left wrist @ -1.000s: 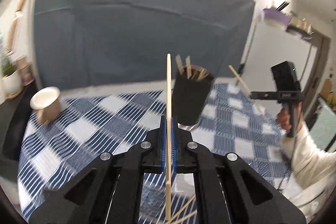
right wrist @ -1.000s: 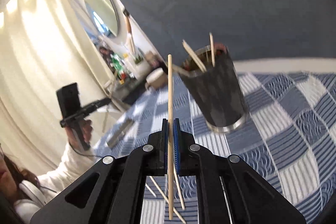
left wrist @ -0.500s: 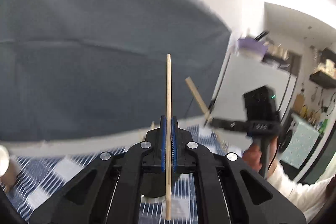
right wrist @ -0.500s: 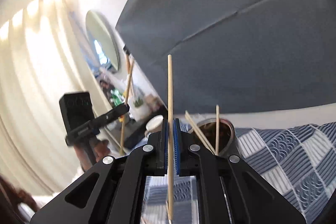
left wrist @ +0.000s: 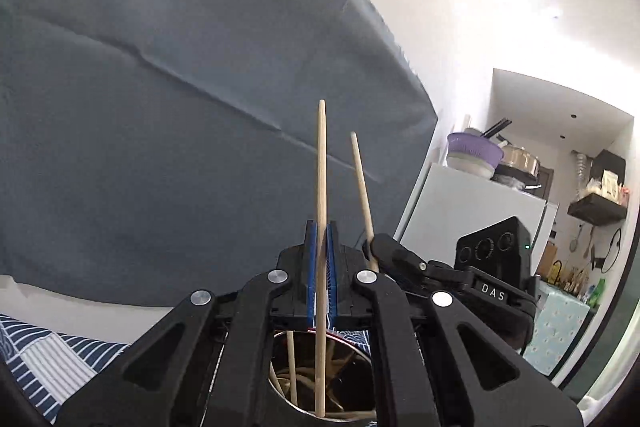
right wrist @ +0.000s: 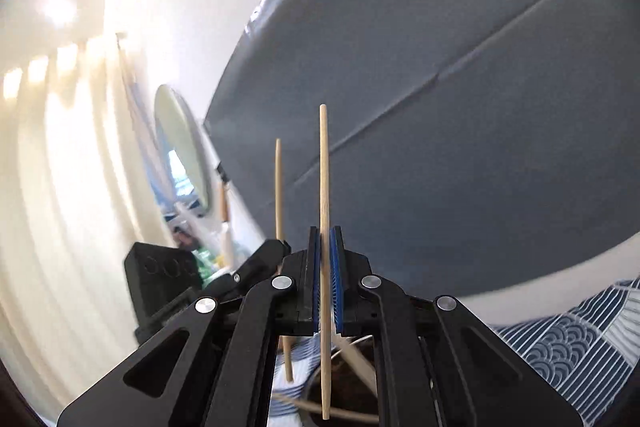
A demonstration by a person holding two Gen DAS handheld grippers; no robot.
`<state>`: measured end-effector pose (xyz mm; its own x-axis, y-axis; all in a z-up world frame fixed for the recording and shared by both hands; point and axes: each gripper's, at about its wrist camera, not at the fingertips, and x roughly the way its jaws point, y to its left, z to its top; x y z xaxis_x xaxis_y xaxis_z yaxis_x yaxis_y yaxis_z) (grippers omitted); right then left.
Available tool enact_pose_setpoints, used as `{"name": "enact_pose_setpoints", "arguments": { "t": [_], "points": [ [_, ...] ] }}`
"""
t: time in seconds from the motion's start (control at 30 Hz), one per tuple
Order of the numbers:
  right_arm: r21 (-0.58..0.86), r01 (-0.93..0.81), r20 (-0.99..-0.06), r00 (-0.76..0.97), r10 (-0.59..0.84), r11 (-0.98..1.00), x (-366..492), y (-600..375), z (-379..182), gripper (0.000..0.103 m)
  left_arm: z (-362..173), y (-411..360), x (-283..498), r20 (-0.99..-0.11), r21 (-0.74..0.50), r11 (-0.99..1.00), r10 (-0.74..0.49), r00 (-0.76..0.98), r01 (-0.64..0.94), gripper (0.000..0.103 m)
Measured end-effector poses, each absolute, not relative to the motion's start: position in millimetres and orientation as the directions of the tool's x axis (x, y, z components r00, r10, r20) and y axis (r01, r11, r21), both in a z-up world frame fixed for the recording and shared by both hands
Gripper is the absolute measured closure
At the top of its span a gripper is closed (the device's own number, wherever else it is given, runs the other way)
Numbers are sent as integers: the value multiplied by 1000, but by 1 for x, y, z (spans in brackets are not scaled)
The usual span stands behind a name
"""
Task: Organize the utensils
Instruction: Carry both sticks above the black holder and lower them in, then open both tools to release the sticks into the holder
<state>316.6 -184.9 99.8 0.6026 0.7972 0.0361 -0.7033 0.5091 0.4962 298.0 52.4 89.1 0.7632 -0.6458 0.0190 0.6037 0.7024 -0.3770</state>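
My left gripper (left wrist: 320, 267) is shut on a wooden chopstick (left wrist: 321, 163) that stands upright between its blue pads. Its lower end hangs over the open mouth of a metal utensil cup (left wrist: 352, 347), which holds several more wooden sticks. My right gripper (right wrist: 325, 275) is shut on a second upright chopstick (right wrist: 324, 167), whose lower end hangs over the same cup (right wrist: 352, 387). In the left wrist view the right gripper (left wrist: 384, 251) sits close on the right, its chopstick (left wrist: 360, 179) leaning. In the right wrist view the left gripper (right wrist: 276, 251) sits close on the left with its stick (right wrist: 278, 187).
A blue-and-white patterned tablecloth (left wrist: 44, 355) covers the table (right wrist: 568, 339). A large grey sheet (left wrist: 160, 107) hangs behind. A white fridge (left wrist: 472, 211) with bowls on top stands at the right. A round mirror (right wrist: 180, 147) and pale curtains are at the left.
Both grippers have swung in toward the cup and each other, chopsticks still held. The cup, ahead on the table a second ago, now lies right under both sets of fingers.
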Motion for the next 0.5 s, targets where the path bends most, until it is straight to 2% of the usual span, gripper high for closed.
{"name": "enact_pose_setpoints", "arguments": {
  "t": [0.3, 0.5],
  "points": [
    [403, -678, -38, 658, 752, 615, 323, -176, 83, 98, 65, 37, 301, 17, -371, 695, -658, 753, 616, 98],
    [373, -680, -48, 665, 745, 631, 318, -175, 81, 98, 64, 40, 304, 16, -396, 688, -656, 754, 607, 98]
  ]
}}
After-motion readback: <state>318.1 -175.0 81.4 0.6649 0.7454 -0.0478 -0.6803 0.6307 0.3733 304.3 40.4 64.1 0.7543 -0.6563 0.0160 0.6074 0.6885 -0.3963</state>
